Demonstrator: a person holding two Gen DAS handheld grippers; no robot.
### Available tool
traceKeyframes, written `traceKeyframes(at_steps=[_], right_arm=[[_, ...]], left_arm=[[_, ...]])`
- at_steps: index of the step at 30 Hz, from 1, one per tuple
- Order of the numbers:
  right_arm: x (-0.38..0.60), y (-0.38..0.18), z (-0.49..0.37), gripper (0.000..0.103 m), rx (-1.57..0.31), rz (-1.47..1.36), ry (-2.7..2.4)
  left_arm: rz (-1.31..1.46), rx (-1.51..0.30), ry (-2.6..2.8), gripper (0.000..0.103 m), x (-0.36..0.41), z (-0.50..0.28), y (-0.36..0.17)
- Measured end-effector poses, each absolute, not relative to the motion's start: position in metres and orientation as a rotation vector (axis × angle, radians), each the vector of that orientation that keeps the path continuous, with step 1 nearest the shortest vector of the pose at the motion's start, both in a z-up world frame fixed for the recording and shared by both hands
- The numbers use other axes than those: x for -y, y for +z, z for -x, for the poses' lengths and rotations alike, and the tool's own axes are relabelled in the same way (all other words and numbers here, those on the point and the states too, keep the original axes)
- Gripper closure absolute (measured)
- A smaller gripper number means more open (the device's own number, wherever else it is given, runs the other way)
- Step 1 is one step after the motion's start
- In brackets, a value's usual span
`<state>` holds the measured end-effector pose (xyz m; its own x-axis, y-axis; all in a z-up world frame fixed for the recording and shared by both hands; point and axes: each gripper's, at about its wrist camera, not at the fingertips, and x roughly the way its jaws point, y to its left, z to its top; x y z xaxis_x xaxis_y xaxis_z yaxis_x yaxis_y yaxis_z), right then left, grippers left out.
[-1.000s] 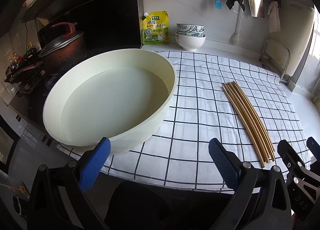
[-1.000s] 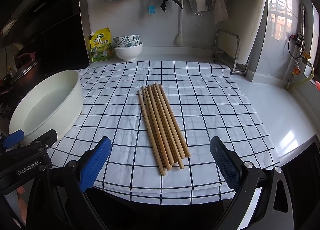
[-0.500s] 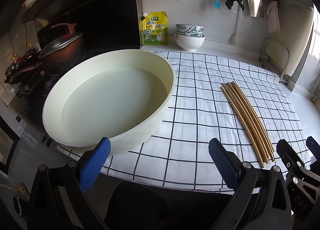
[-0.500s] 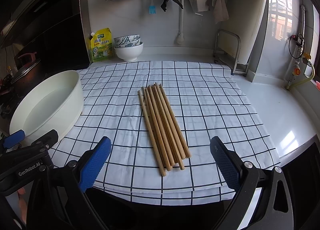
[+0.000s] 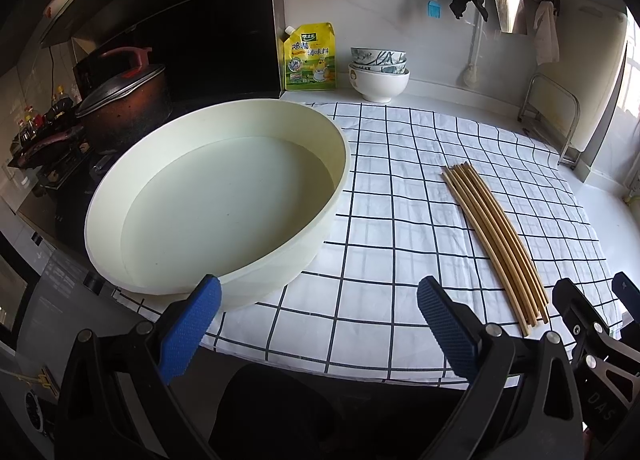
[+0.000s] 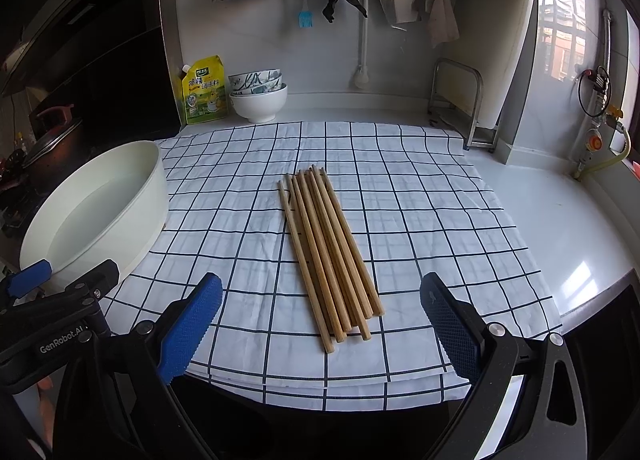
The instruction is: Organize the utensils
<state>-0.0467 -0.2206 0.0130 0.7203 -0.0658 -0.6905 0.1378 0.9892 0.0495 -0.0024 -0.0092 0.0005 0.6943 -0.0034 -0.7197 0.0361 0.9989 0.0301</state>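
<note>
While both hand-held grippers (image 5: pixel 318 318) (image 6: pixel 320 316) gape wide, left body (image 6: pixel 60 336) reads "GenRobot.AI".

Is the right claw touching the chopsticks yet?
Apart. In the right wrist view the right claw is open, its blue pads on either side of the chopsticks, with checked cloth visible between each pad and the bundle.

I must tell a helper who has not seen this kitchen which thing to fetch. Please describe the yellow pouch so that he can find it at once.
Start from the checked cloth on the counter and look past its far left corner, to the wall. There the yellow pouch stands upright beside the stacked bowls. It is the only yellow, printed package there; the bowls are white or patterned.
</note>
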Motion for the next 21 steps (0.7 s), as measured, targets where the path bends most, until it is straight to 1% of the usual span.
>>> traceKeyframes(at_steps=[21], right_arm=[[0.23, 0.008, 0.044, 0.008, -0.783, -0.143, -0.068]], left_arm=[[-0.044, -0.82, -0.042, 0.006, 0.02, 0.001, -0.008]])
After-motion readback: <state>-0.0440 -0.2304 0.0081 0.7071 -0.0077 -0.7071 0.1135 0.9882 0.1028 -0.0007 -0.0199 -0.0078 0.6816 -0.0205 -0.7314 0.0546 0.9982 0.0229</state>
